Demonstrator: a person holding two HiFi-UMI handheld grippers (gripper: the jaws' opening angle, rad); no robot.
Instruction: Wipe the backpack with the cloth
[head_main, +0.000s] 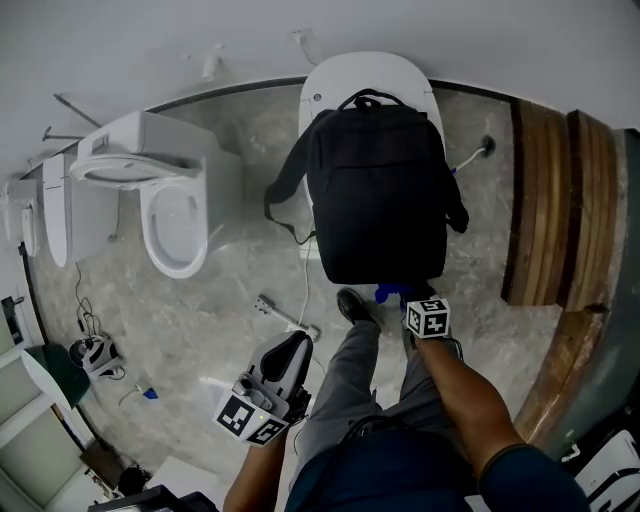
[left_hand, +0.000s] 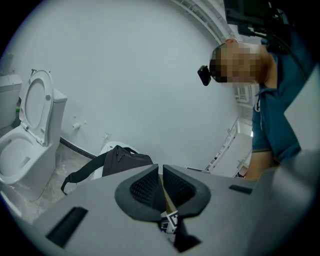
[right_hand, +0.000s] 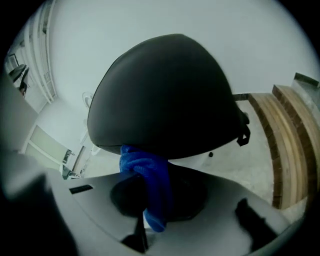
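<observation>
Two hand-held grippers are at work here, and only one carries anything. My right hand-held gripper (right_hand: 150, 196) pinches the blue cloth (right_hand: 149, 175) between its jaws, with a folded wad standing proud of the tips. That wad is pressed against the near lower edge of the black backpack (right_hand: 165, 95). I judge the cloth is held that way so soft fabric, not hard jaw, meets the bag.

My left hand-held gripper (left_hand: 161, 187) has its jaws pressed together on nothing. It hangs low by my left leg, well apart from the backpack. I take it to be parked out of the wiping path, though it could steady the bag if it slides.

The backpack lies flat on what looks like a closed white toilet lid (head_main: 330, 80), raised off the marble floor (head_main: 250, 130). I reckon it is set there for easy reach. An open toilet (head_main: 175, 225) stands well to its left.

From the head view, the backpack's long axis runs straight away from me. Its carry handle points toward the far wall and its bottom edge faces my legs. A strap droops over the left side. A broad dark panel faces up, so strokes along that axis look the natural course.
</observation>
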